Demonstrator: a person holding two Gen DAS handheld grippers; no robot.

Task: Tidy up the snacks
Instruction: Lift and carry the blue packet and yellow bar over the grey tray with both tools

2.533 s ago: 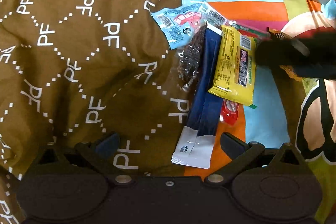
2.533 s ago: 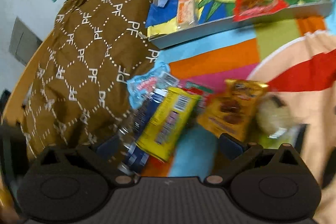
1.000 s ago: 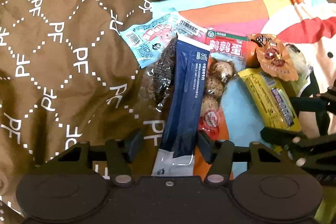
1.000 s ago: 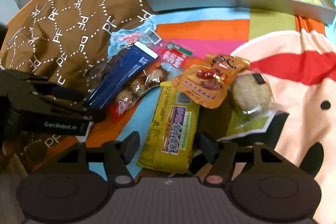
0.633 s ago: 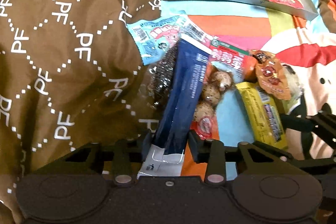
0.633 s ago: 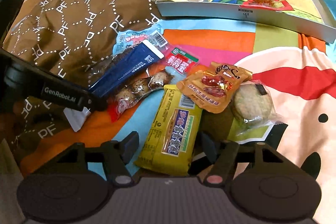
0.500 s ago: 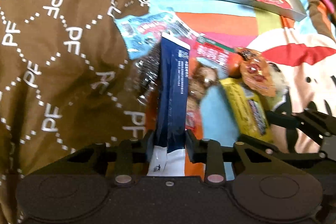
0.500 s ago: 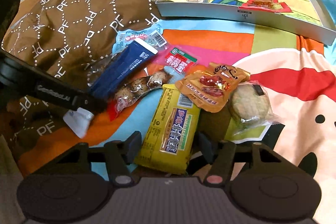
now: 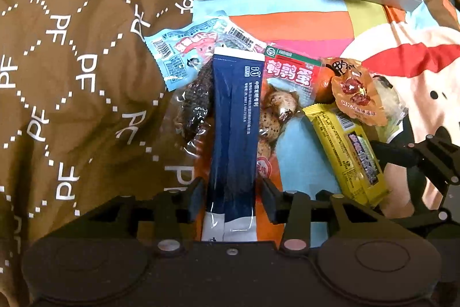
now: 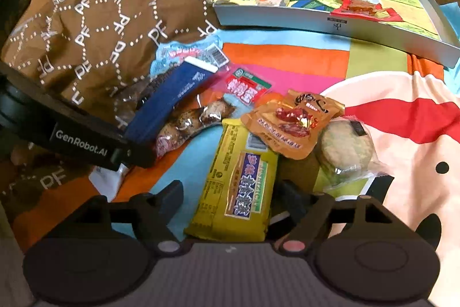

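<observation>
My left gripper is shut on the lower end of a long dark blue sachet; it also shows in the right wrist view. My right gripper is open around a yellow snack bar, which lies between its fingers. Beside these lie a light blue packet, a quail egg pack, an orange jerky pack and a round cake. A grey box lid at the back holds two snacks.
A brown quilt with white "PF" print fills the left side. The snacks lie on a colourful cartoon bedsheet. A clear pack of dark snack lies left of the blue sachet.
My left gripper has closed onto the blue sachet and lifted its end off the sheet. My right gripper has moved up around the yellow bar, its fingers still apart.
</observation>
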